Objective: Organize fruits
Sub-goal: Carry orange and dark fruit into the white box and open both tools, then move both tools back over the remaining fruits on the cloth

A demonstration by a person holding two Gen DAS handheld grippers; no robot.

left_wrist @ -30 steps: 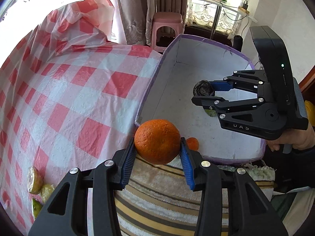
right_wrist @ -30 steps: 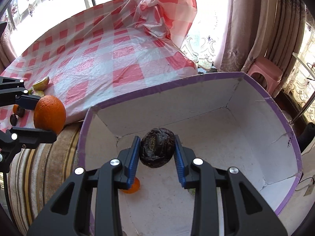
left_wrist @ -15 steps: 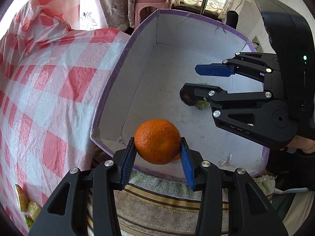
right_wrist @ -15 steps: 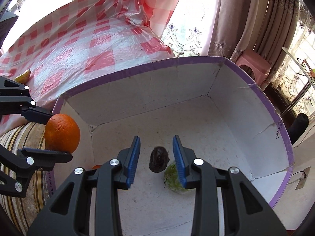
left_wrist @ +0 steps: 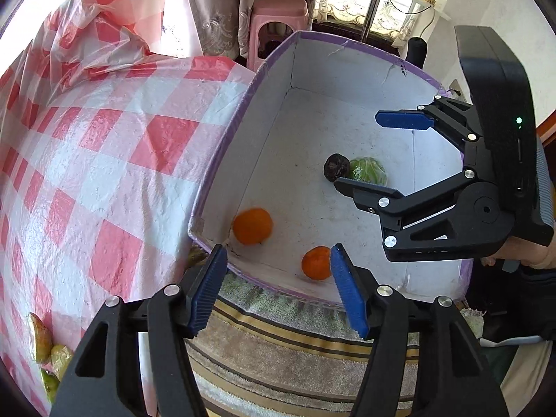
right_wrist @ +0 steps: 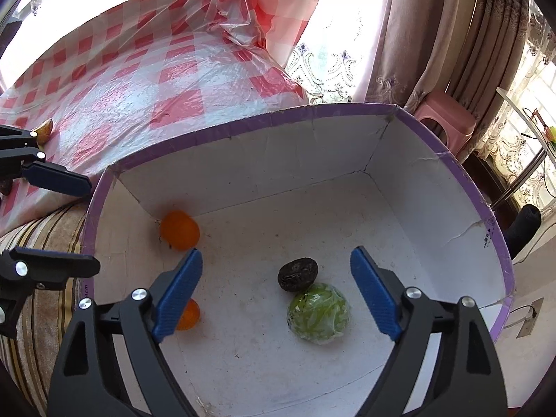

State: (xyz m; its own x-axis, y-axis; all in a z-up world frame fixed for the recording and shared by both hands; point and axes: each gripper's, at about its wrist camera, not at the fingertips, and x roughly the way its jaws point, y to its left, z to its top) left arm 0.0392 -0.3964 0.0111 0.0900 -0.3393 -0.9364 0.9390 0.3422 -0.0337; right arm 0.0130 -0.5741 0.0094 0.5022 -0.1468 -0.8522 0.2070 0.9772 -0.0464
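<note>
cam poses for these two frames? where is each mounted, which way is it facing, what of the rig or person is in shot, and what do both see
Left wrist: on the left gripper, looking steeply down over the box near rim; its own jaws are opening and empty; right gripper and a hand enter at right.
Right wrist: on the right gripper, looking steeply down into the box; own jaws opening, empty; left gripper at left edge.
Shared: box, big orange, small orange, dark fruit, green ball, checked cloth, pink stool.
</note>
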